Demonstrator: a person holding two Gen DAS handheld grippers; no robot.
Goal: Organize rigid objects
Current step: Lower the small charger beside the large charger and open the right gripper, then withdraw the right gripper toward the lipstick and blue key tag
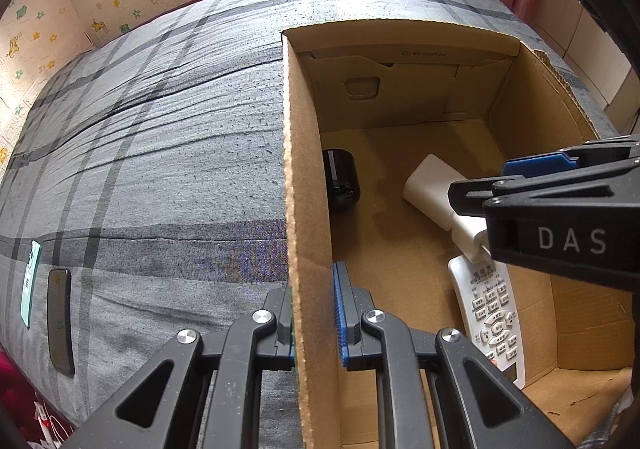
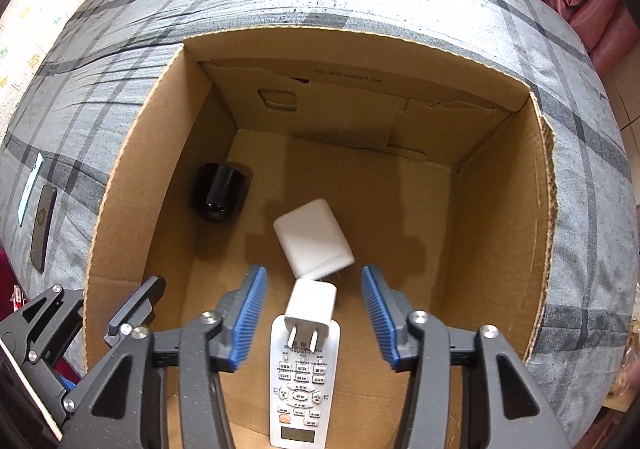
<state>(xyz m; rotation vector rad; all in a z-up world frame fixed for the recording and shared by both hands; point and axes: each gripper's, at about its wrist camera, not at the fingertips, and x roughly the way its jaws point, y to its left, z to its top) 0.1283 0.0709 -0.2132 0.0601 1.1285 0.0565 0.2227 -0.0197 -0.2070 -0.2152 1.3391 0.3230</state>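
My left claw (image 1: 314, 323) is closed on the left wall of the cardboard box (image 1: 304, 177): one blue pad is outside the wall and the other is inside, so the wall is pinched between them. My right claw (image 2: 314, 319) hangs over the inside of the box with its two blue pads (image 2: 250, 317) spread wide, and it holds nothing.

The box stands on a bed with a grey checked sheet (image 1: 160, 129). Inside, directly between the open pads of the right claw in its own view, a small white plug adapter (image 2: 311, 307) rests on the top end of a white remote control (image 2: 304, 381), with its two metal prongs toward the camera. Just beyond it lies a bigger white charger block (image 2: 312, 237), tilted; I cannot tell if the two touch. A black cylindrical object (image 2: 220, 191) lies near the left wall of the box.

The left view shows the right claw from the side, where it covers part of the chargers. On the sheet, well apart from the box on its left, lie a dark phone (image 1: 60, 321) and a mint green flat item (image 1: 30, 281); both appear small in the right view also.
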